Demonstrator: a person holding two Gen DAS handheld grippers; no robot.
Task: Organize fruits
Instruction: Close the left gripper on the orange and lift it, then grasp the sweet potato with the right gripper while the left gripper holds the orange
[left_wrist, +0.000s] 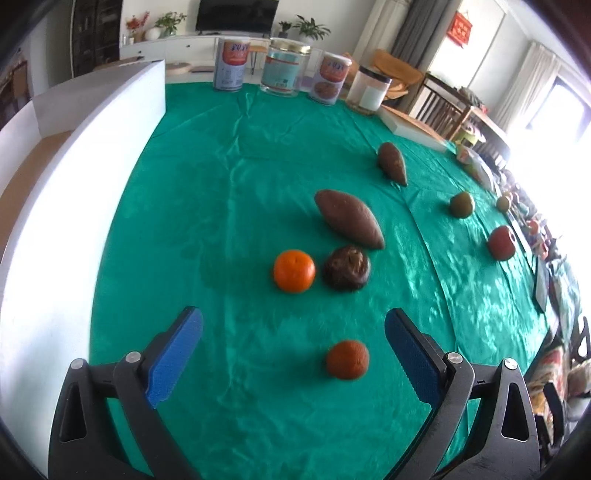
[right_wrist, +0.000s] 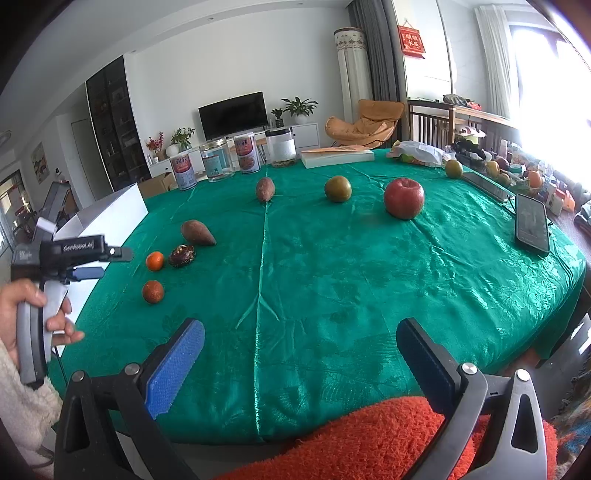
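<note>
Fruits lie on a green tablecloth (left_wrist: 240, 184). My left gripper (left_wrist: 293, 332) is open and empty, just above a small dark orange fruit (left_wrist: 347, 360) between its fingers. Beyond it lie a bright orange (left_wrist: 294, 271), a dark round fruit (left_wrist: 346, 267) and two brown pointed fruits (left_wrist: 349, 218) (left_wrist: 392, 162). In the right wrist view my right gripper (right_wrist: 300, 343) is open and empty over the table's near edge. A red apple (right_wrist: 403, 198), a green fruit (right_wrist: 337, 188) and another green fruit (right_wrist: 454, 168) lie far ahead. The left gripper (right_wrist: 88, 273) shows at the left.
A white box (left_wrist: 74, 177) stands along the left side. Several jars and cans (left_wrist: 284, 68) stand at the far edge, with a flat white box (right_wrist: 336, 156) and a plastic bag (right_wrist: 419, 151). A phone (right_wrist: 532, 225) lies at the right. An orange fluffy cloth (right_wrist: 369, 439) is below my right gripper.
</note>
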